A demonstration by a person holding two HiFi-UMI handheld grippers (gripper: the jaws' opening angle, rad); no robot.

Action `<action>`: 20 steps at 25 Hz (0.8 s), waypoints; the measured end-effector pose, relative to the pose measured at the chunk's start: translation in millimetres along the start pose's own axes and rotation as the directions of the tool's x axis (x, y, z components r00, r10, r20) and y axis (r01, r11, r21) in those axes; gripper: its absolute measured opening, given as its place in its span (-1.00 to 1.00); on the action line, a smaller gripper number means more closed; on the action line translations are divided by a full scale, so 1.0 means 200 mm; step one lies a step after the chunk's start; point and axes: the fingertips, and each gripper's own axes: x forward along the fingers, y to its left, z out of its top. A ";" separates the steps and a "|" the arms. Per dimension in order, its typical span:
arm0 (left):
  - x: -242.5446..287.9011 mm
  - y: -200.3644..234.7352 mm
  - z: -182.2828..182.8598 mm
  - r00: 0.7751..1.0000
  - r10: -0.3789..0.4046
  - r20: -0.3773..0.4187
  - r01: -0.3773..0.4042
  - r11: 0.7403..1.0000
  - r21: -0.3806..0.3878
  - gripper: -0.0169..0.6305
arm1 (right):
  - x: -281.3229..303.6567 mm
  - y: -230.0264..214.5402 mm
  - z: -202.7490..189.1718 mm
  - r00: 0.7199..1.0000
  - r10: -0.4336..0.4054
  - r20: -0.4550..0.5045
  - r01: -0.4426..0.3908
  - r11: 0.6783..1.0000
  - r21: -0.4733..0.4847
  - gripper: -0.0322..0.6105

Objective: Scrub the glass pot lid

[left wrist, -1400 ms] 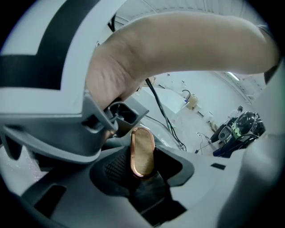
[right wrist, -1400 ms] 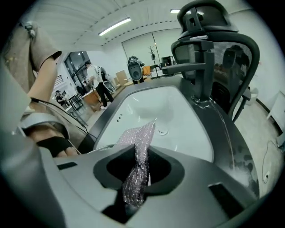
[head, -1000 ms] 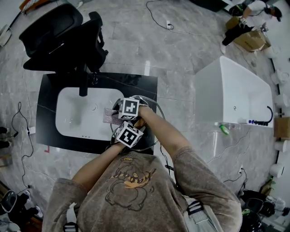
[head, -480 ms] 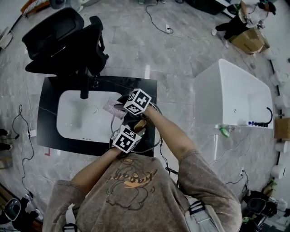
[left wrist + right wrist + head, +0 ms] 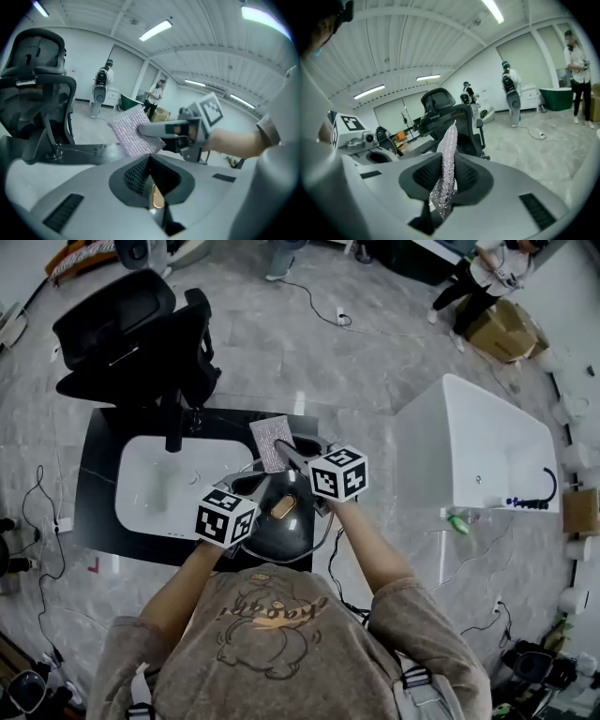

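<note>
I have the left gripper raised at the right end of the white basin. Its jaws are closing right down, and in the left gripper view the tips meet. An amber sliver shows in the slit behind the tips, the same colour as the lid's knob. I cannot tell whether it is pinched or only seen through the gap.

The right gripper is clamped on the scrubbing pad, a pinkish, glittery square. In the right gripper view the pad stands edge-on between the ribbed pads and sticks out past the tips. From my head view it is held up over the back edge of the black counter, clear of the glass.

The glass pot lid sits over the counter's right end, just beside the basin. It is below and between the two marker cubes, knob upward. Its rim runs out to the counter's right edge, and I cannot tell whether it lies flat or is tilted.

A black faucet stands behind the basin, with a black office chair beyond it. A white tub stands well apart to the right.
</note>
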 end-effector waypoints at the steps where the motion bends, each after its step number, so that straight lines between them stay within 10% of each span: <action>1: -0.03 0.01 0.06 0.999 0.013 0.030 -0.013 1.000 -0.003 -0.90 | -0.07 0.02 0.02 0.999 -0.032 0.037 0.033 0.999 -0.004 -0.65; 11: -0.26 -0.01 0.33 0.934 0.117 0.338 -0.148 0.987 0.066 -0.90 | -0.58 0.23 0.06 0.880 -0.325 0.346 0.354 0.935 -0.023 -0.65; 20: -0.30 -0.09 0.26 0.915 0.124 0.383 -0.171 0.981 0.092 -0.90 | -0.71 0.23 -0.02 0.822 -0.414 0.391 0.426 0.903 0.061 -0.65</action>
